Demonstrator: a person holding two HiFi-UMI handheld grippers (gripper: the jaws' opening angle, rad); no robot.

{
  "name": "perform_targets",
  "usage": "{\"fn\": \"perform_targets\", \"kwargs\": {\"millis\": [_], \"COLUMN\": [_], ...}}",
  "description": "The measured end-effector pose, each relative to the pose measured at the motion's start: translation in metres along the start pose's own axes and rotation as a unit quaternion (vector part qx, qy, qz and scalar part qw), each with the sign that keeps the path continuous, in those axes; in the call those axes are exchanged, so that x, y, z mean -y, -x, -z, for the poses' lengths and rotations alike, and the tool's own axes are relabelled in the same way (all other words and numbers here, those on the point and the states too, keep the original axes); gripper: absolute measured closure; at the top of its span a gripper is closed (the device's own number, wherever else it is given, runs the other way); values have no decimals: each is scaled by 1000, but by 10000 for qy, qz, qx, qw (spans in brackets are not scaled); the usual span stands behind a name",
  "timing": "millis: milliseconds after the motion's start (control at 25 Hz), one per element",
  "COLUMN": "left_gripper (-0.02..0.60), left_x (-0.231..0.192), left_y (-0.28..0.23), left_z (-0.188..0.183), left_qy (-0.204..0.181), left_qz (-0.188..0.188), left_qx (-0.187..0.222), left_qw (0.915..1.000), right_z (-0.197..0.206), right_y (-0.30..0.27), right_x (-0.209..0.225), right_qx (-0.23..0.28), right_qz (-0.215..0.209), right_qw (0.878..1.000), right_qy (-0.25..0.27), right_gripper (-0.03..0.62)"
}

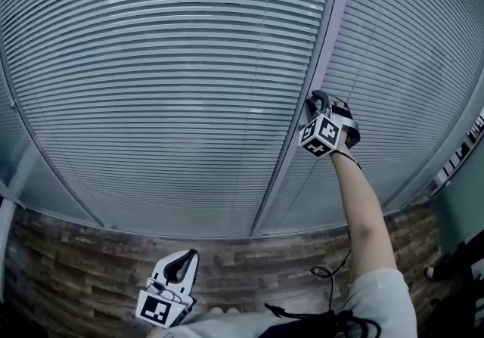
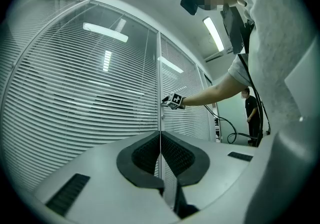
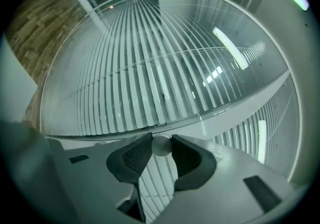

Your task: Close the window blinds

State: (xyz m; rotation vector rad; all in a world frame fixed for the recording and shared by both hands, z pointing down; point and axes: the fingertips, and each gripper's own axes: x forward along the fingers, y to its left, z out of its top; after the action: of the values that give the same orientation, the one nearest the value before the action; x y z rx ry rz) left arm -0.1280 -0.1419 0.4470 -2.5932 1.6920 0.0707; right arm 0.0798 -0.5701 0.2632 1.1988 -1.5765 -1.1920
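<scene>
The window blinds [image 1: 174,87] fill most of the head view. They are horizontal pale slats behind glass, in two panels split by a grey frame post [image 1: 302,102] that runs from the top right of centre down to the lower middle. Below them, a wood-pattern floor [image 1: 76,253] crosses the bottom of the frame.

The right hand-held gripper [image 1: 316,100] sits right of centre in the head view, at the end of an outstretched bare forearm [image 1: 363,208], with its tips against the frame post. In the right gripper view its two dark pads are clenched on a small round grey knob [image 3: 161,146] – one pad on each side, both touching it. The knob stands out from the post, with slats of both panels spreading away behind it.

The left hand-held gripper [image 1: 179,268] is low in the head view, left of centre and well apart from the blinds. In the left gripper view its pads are pressed together with nothing between them – clenched on air. That view also catches the right one on the post, mid-frame, and a person in dark clothes [image 2: 251,113] standing far off at the right edge. A black cable [image 1: 329,272] loops near the lower right of the head view.
</scene>
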Motion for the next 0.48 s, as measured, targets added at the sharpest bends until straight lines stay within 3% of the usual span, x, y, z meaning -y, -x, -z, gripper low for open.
{"fn": "perform_targets", "kwargs": {"millis": [160,480], "left_gripper": [563,563], "left_x": [1,5], "left_y": [-3,-5], "left_z": [-1,-4], "left_qy": [20,26], "left_qz": [16,66], "left_qx": [-2,10], "left_qw": [10000,10000], "right_z": [1,1], "right_y": [-1,-1], "right_x": [-2,-3], "right_qx": [-70,-165], "right_qz": [17,-18], "right_qw": [9973,9858], "right_qy": [735,1669], "right_gripper": [462,462]}}
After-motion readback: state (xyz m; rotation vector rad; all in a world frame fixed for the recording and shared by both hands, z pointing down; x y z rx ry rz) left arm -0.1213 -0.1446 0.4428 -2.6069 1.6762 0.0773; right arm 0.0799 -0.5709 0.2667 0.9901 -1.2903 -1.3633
